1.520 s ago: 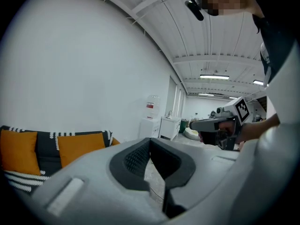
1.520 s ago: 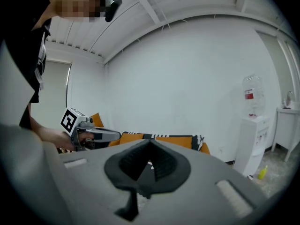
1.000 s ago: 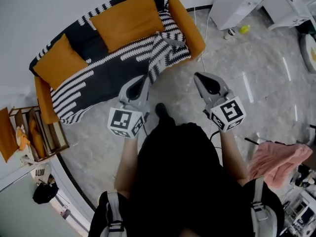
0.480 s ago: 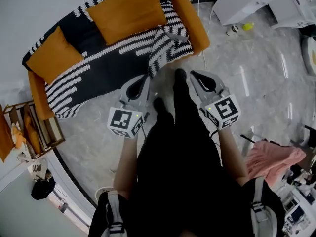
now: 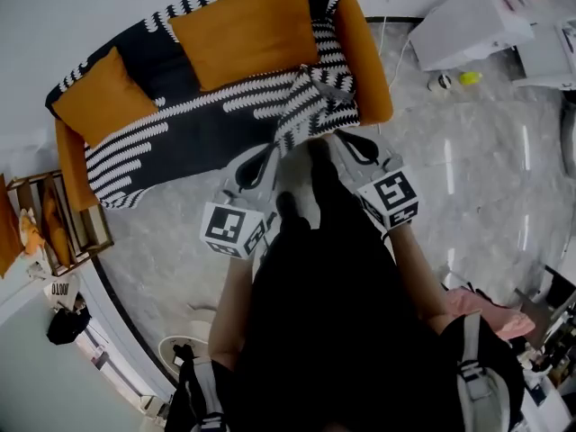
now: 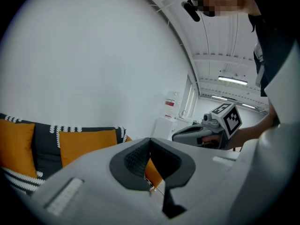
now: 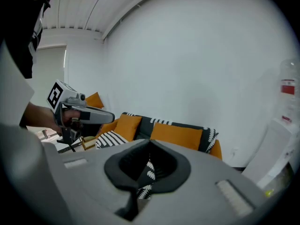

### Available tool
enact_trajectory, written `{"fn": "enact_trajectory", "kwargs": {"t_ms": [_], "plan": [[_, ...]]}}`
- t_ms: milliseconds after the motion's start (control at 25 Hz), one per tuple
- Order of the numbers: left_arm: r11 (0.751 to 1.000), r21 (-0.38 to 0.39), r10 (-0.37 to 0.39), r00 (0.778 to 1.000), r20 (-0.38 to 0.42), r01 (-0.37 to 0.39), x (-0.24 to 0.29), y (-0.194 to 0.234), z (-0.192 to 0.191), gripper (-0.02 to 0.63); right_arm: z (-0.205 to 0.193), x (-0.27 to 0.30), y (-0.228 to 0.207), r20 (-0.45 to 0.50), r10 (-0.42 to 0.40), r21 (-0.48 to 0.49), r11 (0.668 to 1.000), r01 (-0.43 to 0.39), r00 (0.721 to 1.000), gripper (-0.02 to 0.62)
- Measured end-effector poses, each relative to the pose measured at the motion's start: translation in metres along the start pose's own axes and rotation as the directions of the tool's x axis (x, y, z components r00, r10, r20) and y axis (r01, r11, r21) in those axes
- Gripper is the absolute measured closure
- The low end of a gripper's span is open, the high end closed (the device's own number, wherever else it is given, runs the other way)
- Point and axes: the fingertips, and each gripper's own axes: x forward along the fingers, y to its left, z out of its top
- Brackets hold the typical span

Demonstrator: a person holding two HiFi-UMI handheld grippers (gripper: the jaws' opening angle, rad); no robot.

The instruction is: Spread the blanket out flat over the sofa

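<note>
An orange sofa (image 5: 364, 52) stands against the wall with a black-and-white striped blanket (image 5: 198, 129) over its seat and back. The blanket is bunched into a folded heap (image 5: 310, 97) at the seat's right end. Two orange cushions (image 5: 243, 30) (image 5: 103, 97) lean on the backrest. My left gripper (image 5: 267, 154) hangs just short of the seat's front edge, shut and empty. My right gripper (image 5: 340, 138) is shut and empty too, close under the bunched heap. In the right gripper view, shut jaws (image 7: 150, 144) point at the blanket (image 7: 110, 138). In the left gripper view, shut jaws (image 6: 150, 142) face the sofa's right end.
A wooden side shelf (image 5: 63, 228) stands left of the sofa. White cabinets (image 5: 468, 30) and a yellow-green object (image 5: 468, 77) are on the floor at the right. A pink cloth (image 5: 481, 304) lies at the lower right. The person's foot (image 5: 319, 151) is between the grippers.
The person has stepped toward the sofa. Both grippers have come closer to its front edge, the right one up to the bunched blanket. Both stay shut.
</note>
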Motion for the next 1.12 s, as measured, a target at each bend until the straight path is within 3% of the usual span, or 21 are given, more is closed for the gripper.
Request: {"fn": "enact_trajectory", "kwargs": {"t_ms": [200, 480, 840, 1120], "plan": [[0.999, -0.025, 0.033, 0.998, -0.051, -0.035, 0.055, 0.014, 0.003, 0.595, -0.012, 0.049, -0.054, -0.079, 0.068, -0.017, 0.997, -0.069, 0.995, 0.592], [0.992, -0.054, 0.104, 0.988, -0.115, -0.111, 0.100, 0.033, -0.012, 0.595, -0.065, 0.111, -0.095, -0.201, 0.153, 0.003, 0.988, -0.156, 0.967, 0.592], [0.976, -0.103, 0.168, 0.967, -0.193, -0.190, 0.140, 0.065, -0.050, 0.595, -0.156, 0.179, -0.143, -0.342, 0.159, 0.086, 0.987, -0.137, 0.926, 0.592], [0.979, -0.121, 0.130, 0.963, -0.238, -0.162, 0.175, 0.090, -0.088, 0.595, -0.225, 0.229, -0.169, -0.440, 0.161, 0.086, 0.987, -0.137, 0.884, 0.563]]}}
